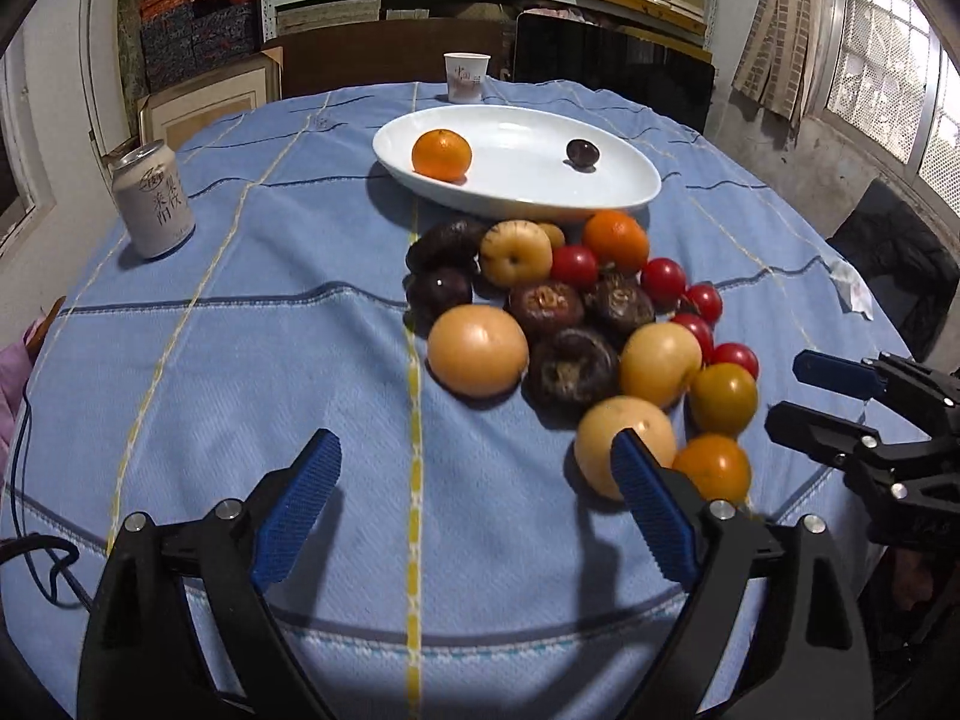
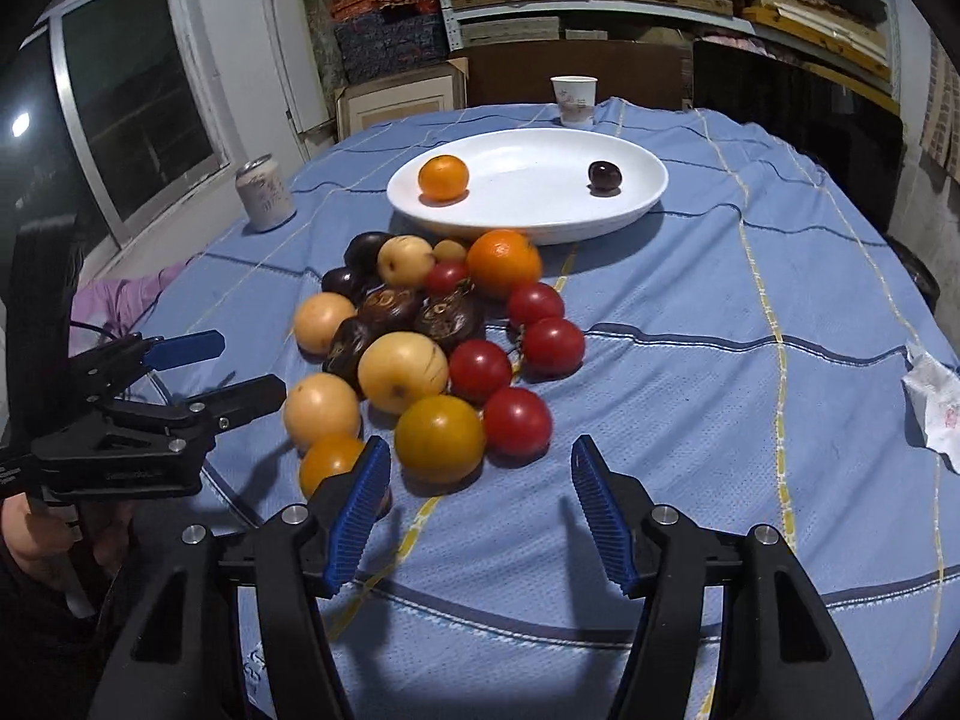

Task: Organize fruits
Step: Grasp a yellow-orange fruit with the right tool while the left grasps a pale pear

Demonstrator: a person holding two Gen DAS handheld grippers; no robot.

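A white oval plate (image 1: pixel 630 192) (image 2: pixel 648 192) sits far on the blue tablecloth, holding one orange (image 1: pixel 441 154) (image 2: pixel 443 177) and one dark plum (image 1: pixel 582 153) (image 2: pixel 604 175). In front of it lies a pile of fruit (image 1: pixel 570 330) (image 2: pixel 432 348): pale pears, oranges, red tomatoes, dark mangosteens and plums. My left gripper (image 1: pixel 474 480) is open and empty, hovering near the table's front, left of the pile; its right pad is in front of a pear (image 1: pixel 624 438). My right gripper (image 2: pixel 480 486) is open and empty, just before a yellow-orange fruit (image 2: pixel 439 438). It also shows in the left wrist view (image 1: pixel 798 396).
A white drink can (image 1: pixel 153 201) (image 2: pixel 264 193) stands at the left. A paper cup (image 1: pixel 466 78) (image 2: pixel 574 99) stands behind the plate. A crumpled tissue (image 2: pixel 933 408) lies at the right edge. Shelves with boxes and a chair lie beyond the table.
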